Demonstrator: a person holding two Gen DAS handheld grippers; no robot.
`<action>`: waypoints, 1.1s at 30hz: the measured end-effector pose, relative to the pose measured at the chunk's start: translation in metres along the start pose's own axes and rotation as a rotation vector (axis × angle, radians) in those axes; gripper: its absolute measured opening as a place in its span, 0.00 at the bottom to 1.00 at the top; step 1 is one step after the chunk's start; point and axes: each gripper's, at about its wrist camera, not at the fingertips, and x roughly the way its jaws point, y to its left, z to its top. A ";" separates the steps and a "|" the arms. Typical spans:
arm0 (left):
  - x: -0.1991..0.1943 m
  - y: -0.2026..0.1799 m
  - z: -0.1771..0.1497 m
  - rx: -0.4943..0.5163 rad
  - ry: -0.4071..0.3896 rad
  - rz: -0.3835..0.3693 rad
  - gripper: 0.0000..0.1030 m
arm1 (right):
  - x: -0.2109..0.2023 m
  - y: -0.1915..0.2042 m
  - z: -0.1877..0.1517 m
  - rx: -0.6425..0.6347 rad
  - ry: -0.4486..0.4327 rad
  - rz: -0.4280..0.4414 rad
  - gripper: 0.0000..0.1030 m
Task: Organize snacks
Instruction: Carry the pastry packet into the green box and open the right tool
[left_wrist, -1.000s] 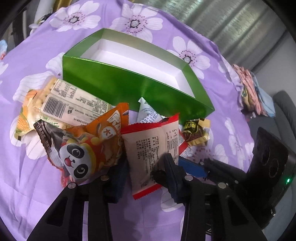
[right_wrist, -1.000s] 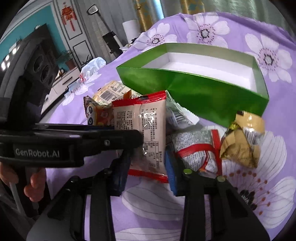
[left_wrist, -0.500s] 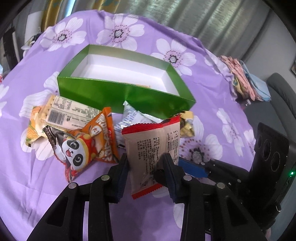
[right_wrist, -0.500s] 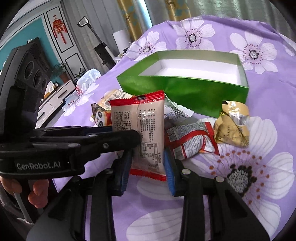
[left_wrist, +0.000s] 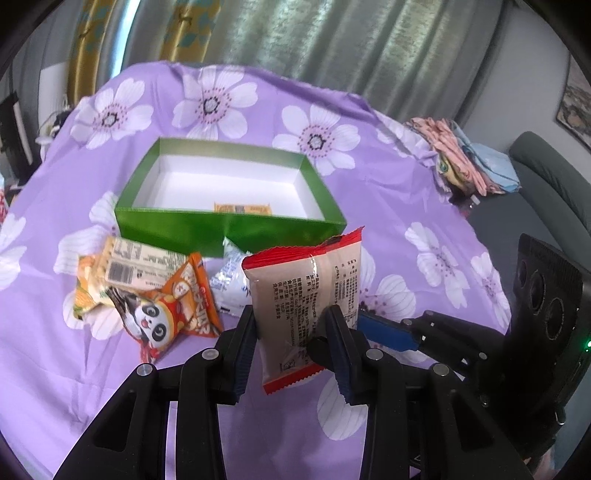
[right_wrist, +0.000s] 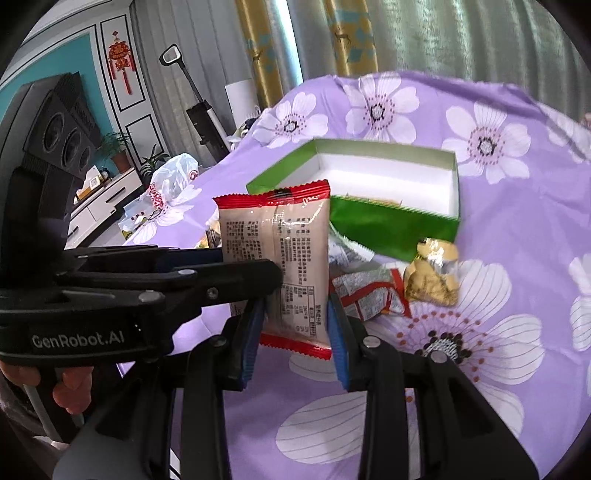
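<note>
A: Starting with the largest thing, what is seen ahead of the grippers?

B: A purple flowered cloth (left_wrist: 388, 206) is spread under everything. A green box (left_wrist: 229, 229) with a white inside is seen beyond both grippers, open at the top, with one orange-yellow packet (left_wrist: 243, 209) lying inside against its near wall.

A: How are the grippers posed?

B: Both are pointed forward and tilted downward toward the cloth. The left gripper (left_wrist: 291, 334) is pinched on the lower part of a beige packet with red ends (left_wrist: 306, 295), which is held upright and clear of the cloth. In the right wrist view, the right gripper (right_wrist: 295, 328) is closed on the bottom of the same packet (right_wrist: 275, 240), with the left gripper crossing in from its left. A person's fingers (right_wrist: 70, 387) are seen on the left gripper's handle.

A: And the smaller items?

B: Left of the left gripper, a panda packet (left_wrist: 170, 310) is lying partly over a barcode packet (left_wrist: 129, 266); a white packet (left_wrist: 229, 280) is seen behind the held one. Right of the right gripper, a red-and-white packet (right_wrist: 369, 295) and a crumpled gold wrapper (right_wrist: 432, 277) are lying just beside each other, near the box.
</note>
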 end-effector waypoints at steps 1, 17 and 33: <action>-0.002 0.000 0.001 0.002 -0.006 -0.001 0.37 | -0.002 0.000 0.002 -0.001 -0.007 -0.001 0.34; -0.009 0.009 0.019 0.013 -0.051 -0.005 0.37 | 0.000 0.009 0.024 -0.050 -0.042 -0.033 0.34; 0.011 0.024 0.067 0.025 -0.088 0.011 0.37 | 0.026 -0.003 0.067 -0.063 -0.083 -0.057 0.34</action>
